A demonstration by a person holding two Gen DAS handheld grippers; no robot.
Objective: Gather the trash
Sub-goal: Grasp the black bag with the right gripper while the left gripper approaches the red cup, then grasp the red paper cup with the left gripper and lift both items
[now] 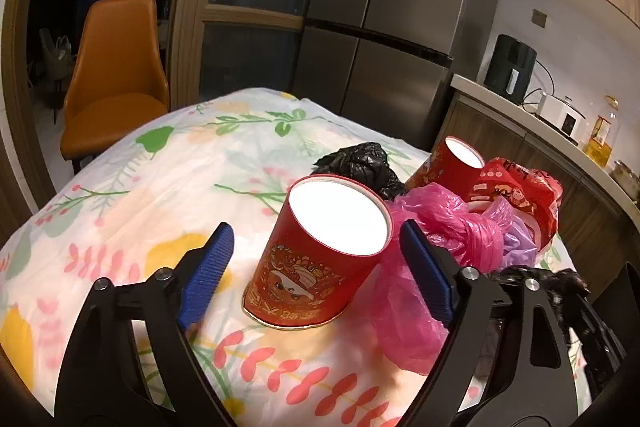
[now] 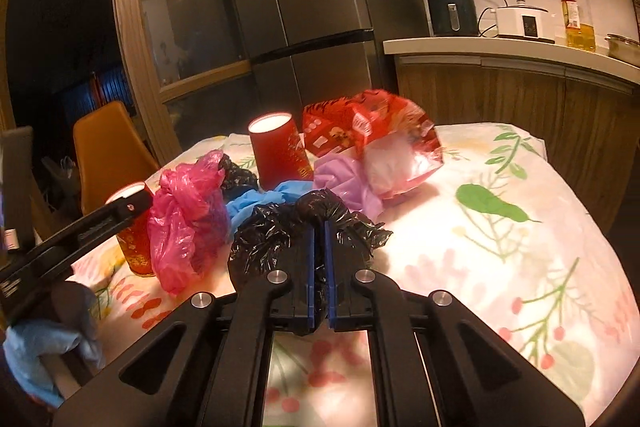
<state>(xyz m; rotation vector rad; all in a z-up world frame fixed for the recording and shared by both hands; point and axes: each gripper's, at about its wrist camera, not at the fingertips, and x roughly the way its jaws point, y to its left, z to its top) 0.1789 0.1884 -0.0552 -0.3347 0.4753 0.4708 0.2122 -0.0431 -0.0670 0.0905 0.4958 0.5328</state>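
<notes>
A red paper cup (image 1: 320,255) stands upright on the floral tablecloth (image 1: 160,179), between the fingers of my left gripper (image 1: 316,267). That gripper is open, with a gap at the left pad and the right pad close to the cup's rim. In the right wrist view the same cup (image 2: 134,243) shows at the left behind one of the left gripper's fingers (image 2: 132,203). My right gripper (image 2: 319,231) is shut on a crumpled black plastic bag (image 2: 260,239) on the table.
Behind lie a pink bag (image 2: 188,219), blue bag (image 2: 264,197), lilac bag (image 2: 344,179), red printed bag (image 2: 372,131) and second red cup (image 2: 280,151). An orange chair (image 1: 116,75), fridge (image 1: 380,27) and counter (image 2: 500,47) with appliances surround the table.
</notes>
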